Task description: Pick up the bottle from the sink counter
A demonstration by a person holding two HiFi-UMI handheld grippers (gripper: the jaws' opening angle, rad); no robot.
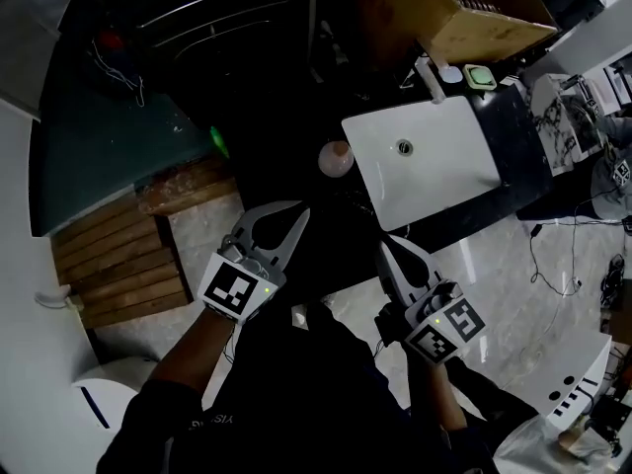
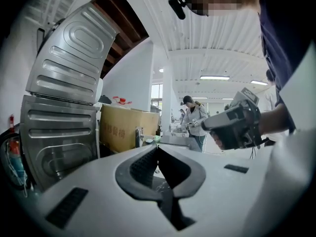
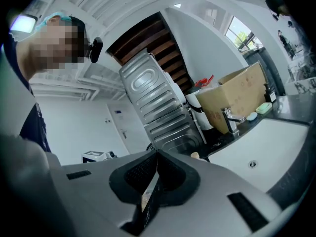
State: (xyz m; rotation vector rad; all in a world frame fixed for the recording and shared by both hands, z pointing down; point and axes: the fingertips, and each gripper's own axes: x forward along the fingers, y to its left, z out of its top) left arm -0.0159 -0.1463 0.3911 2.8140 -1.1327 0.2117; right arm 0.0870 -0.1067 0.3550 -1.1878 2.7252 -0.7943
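Note:
Seen from above, the bottle (image 1: 336,158) is a small pale round-topped thing standing on the dark counter just left of the white sink (image 1: 464,181). It also peeks out as a beige top (image 3: 195,155) beyond my right gripper's jaws. My left gripper (image 1: 301,215) hangs in the air nearer to me than the bottle, with its jaws closed together and nothing between them (image 2: 157,148). My right gripper (image 1: 386,247) is below the sink's near edge, also shut and empty (image 3: 157,153). Neither gripper touches the bottle.
A faucet (image 1: 432,79) and a green soap dish (image 1: 481,75) sit behind the sink, with a cardboard box (image 1: 464,13) beyond them. A ribbed metal panel (image 2: 64,107) stands left of the counter. Wooden slats (image 1: 118,260) lie on the floor at left. A person (image 2: 193,120) stands far off.

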